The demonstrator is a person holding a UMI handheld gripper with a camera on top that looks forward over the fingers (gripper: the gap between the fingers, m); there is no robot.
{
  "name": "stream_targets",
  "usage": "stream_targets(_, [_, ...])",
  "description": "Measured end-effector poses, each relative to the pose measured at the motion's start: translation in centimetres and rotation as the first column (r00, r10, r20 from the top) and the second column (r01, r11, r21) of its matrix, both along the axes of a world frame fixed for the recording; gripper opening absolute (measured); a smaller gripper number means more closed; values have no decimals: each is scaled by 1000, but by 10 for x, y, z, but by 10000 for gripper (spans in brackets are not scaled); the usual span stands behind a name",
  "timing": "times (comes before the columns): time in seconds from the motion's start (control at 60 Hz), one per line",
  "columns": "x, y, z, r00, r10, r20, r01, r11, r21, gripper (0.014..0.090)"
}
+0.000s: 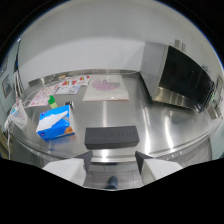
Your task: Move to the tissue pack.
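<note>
**Gripper held off the table edge, tissue pack ahead to the left**

The gripper (113, 162) sits low in the frame, at bottom centre, with its two pale fingers (75, 167) spread apart and nothing between them. Through the gap, the floor below the table edge shows, along with a small dark shape that is too small to make out.

The steel table (165, 130) fills the middle of the frame. Just beyond the fingers, near the table's front edge and roughly at centre, lies a dark grey box (111, 136), long side facing the camera. The fingers do not touch it.

The tissue pack (56, 123) is at centre left, to the left of the grey box and apart from it. It is blue with an orange patch on its lower front, and white tissue shows at its top. It rests on the table, clear of the fingers.

Behind the pack, in the upper left, a small green object (52, 100) stands near several printed sheets (70, 86) laid flat. A larger sheet with a purple drawing (105, 88) lies at upper centre. At far left a clear plastic bag (16, 116) sits at the table's edge.

In the upper right, a black appliance (182, 77) with a glossy front stands on the table against the pale wall (90, 47).
</note>
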State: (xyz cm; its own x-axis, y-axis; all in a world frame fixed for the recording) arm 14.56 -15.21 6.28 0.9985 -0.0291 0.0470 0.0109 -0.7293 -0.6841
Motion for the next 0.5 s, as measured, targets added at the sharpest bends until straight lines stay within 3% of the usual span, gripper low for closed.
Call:
stream_targets(0.3, [-97, -27, -16, 985, 156, -73, -156, 988, 8, 840])
stream_targets(0.5, [-154, -23, -36, 974, 203, -105, -204, 979, 1, 841])
